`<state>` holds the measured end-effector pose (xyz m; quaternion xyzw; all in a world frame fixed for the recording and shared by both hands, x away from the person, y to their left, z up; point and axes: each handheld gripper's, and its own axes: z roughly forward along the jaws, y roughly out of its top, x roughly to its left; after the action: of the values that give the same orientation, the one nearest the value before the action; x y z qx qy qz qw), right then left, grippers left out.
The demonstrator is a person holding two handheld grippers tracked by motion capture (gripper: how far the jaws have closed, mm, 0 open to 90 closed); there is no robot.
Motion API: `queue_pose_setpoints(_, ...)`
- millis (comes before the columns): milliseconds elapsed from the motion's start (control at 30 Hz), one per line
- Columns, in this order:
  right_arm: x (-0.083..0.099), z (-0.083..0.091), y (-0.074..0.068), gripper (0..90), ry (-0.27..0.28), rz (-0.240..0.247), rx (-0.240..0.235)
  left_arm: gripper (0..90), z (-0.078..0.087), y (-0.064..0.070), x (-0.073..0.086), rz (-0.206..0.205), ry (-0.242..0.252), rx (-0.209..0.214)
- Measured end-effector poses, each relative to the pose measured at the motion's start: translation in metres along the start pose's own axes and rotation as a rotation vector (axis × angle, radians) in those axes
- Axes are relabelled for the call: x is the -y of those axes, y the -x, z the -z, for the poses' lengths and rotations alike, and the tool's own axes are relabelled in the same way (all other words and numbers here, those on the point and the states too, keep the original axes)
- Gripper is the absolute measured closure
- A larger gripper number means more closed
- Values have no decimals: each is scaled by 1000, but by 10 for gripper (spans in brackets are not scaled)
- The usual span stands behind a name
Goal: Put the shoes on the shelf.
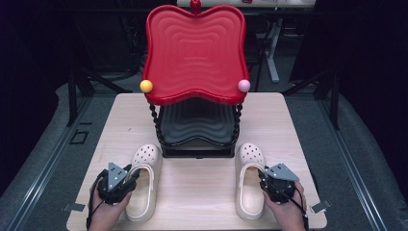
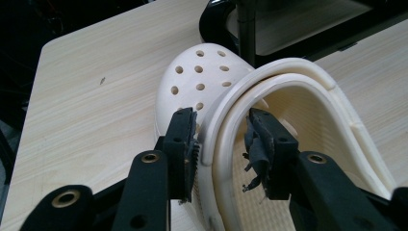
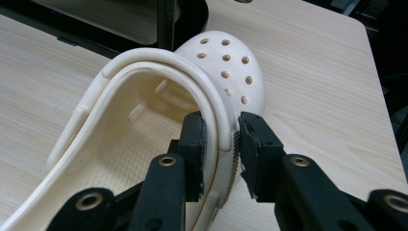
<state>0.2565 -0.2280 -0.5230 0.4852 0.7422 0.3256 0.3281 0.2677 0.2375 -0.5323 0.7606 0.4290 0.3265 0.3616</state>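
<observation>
Two cream clogs, no readable writing: left tool (image 2: 220, 139) clamps left clog (image 2: 202, 82), right tool (image 3: 220, 139) clamps right clog (image 3: 231, 62).

A lab-like recording room — dark curtained surrounds, floor rails (image 1: 45, 159), a bare wooden table (image 1: 202, 183), desk legs (image 1: 272, 53) behind.

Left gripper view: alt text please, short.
The left gripper straddles the side wall and strap of a cream clog, one jaw outside, one inside the opening. The clog lies on a light wooden table, its perforated toe toward a black rack base.
</observation>
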Motion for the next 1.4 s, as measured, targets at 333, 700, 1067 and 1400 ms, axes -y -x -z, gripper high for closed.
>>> queue_pose_setpoints(333, -1, -2, -4, 724, -10, 8, 24, 681, -6, -1, -2, 11, -24, -5)
queue_pose_setpoints(700, -2, -3, -2, 746, -38, 3, 17, 748, -3, 0, -4, 41, -31, -40)
queue_pose_setpoints(1067, -1, 7, -6, 755, -30, -8, 4, 753, 4, -6, -2, 53, -26, -18)
queue_pose_setpoints(1400, -12, 29, -5, 757, -7, -57, 9, 754, 24, -8, -10, 23, -14, 49)
